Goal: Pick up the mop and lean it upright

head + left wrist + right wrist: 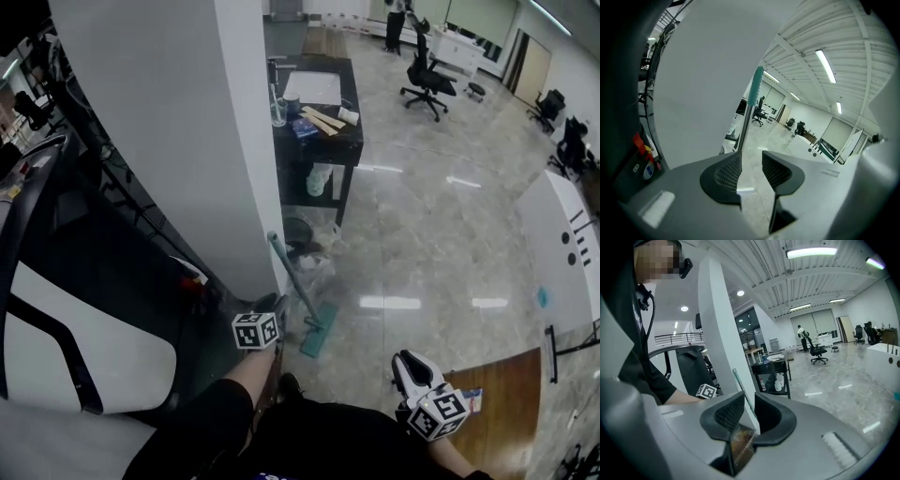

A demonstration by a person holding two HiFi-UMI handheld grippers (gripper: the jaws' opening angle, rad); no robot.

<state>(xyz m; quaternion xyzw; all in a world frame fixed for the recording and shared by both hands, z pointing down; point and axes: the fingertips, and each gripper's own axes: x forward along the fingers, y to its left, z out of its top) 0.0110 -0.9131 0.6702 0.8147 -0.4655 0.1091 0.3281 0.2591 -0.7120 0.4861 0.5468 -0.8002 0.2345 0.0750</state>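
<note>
The mop stands tilted against the corner of the white pillar [178,131]. Its thin handle [289,278] runs down to a teal flat head [320,331] on the floor. My left gripper [278,307] hovers right beside the lower handle with its jaws apart. In the left gripper view the handle [746,123] with its teal top grip [756,87] rises just beyond the left fingertip [729,172], and nothing is pinched. My right gripper [413,367] hangs low at the right, open and empty, well clear of the mop. It sees the handle [739,381] against the pillar.
Behind the pillar stands a black table [339,145] with a bottle, paper and wooden pieces on it. A black and white machine [75,319] fills the left side. A white cabinet [562,244] stands at the right, office chairs [427,75] farther back, and a wooden floor patch [502,398] beside my right gripper.
</note>
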